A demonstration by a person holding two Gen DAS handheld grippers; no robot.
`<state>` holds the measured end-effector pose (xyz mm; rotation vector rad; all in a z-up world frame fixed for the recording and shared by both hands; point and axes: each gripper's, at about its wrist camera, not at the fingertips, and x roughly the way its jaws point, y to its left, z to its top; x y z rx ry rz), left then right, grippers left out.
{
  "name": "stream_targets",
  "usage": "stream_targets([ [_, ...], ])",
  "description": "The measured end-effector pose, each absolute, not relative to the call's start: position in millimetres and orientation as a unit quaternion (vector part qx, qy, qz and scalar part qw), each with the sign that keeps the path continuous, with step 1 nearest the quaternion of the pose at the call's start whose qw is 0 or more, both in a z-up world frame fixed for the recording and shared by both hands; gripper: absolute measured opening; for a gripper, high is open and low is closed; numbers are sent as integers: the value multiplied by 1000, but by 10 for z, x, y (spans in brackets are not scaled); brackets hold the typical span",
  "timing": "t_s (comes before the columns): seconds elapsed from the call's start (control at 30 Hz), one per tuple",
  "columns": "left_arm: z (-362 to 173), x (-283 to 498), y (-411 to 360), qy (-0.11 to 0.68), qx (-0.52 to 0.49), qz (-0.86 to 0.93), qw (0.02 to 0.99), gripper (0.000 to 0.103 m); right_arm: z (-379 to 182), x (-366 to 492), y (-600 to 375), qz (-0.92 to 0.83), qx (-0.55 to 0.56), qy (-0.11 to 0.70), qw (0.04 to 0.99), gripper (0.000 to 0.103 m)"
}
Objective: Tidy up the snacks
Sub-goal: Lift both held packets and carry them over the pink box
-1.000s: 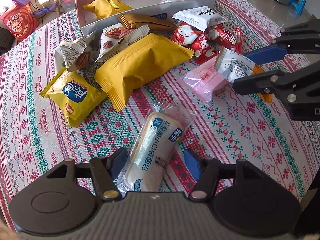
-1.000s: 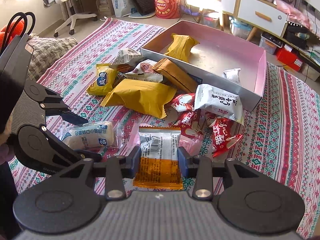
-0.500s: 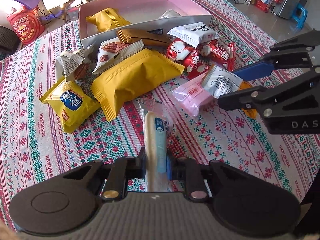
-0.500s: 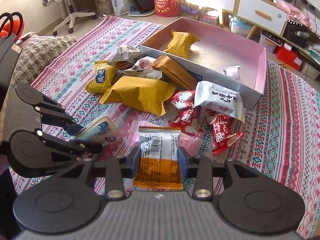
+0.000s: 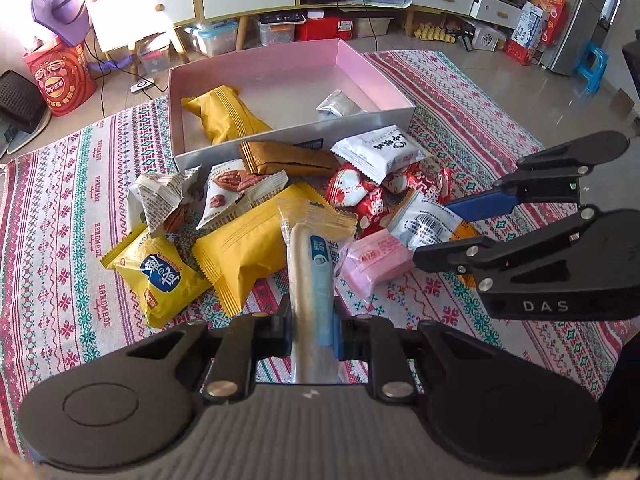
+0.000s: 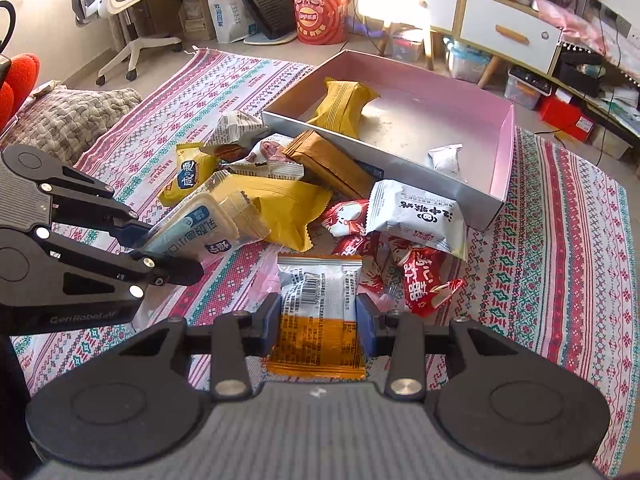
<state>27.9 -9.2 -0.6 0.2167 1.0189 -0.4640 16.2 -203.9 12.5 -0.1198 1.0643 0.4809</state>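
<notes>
My left gripper (image 5: 311,334) is shut on a clear-wrapped white bread packet (image 5: 310,280) and holds it above the cloth; the packet also shows in the right wrist view (image 6: 196,228). My right gripper (image 6: 318,326) is shut on an orange and silver snack packet (image 6: 318,312), seen edge-on in the left wrist view (image 5: 424,220). The pink open box (image 5: 352,64) lies beyond the snack pile and holds a yellow packet (image 5: 224,114) and a small silver packet (image 5: 338,102).
On the patterned cloth (image 5: 60,216) lies a pile: a large yellow pack (image 5: 248,248), a yellow chip bag (image 5: 160,276), pecan packets (image 5: 236,192), a brown pack (image 5: 288,158), red packets (image 5: 360,196), a white packet (image 5: 380,152) and a pink packet (image 5: 378,260). Furniture stands behind.
My left gripper closed on the bread packet and lifted it off the cloth, turning it on edge. My right gripper stayed shut on the orange packet.
</notes>
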Motion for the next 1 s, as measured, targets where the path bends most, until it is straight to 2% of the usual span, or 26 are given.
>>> stream_targets([
  [0.5, 263, 876, -311, 447, 95, -191, 869, 22, 299, 783, -2213, 189, -30, 479, 857, 36],
  [0.77, 354, 1415, -532, 428, 71, -183, 882, 22, 166, 1285, -2365, 159, -14, 471, 868, 36],
  [1.0, 194, 1812, -681, 417, 55, -168, 892, 22, -6, 1694, -2542, 135, 21, 471, 871, 36],
])
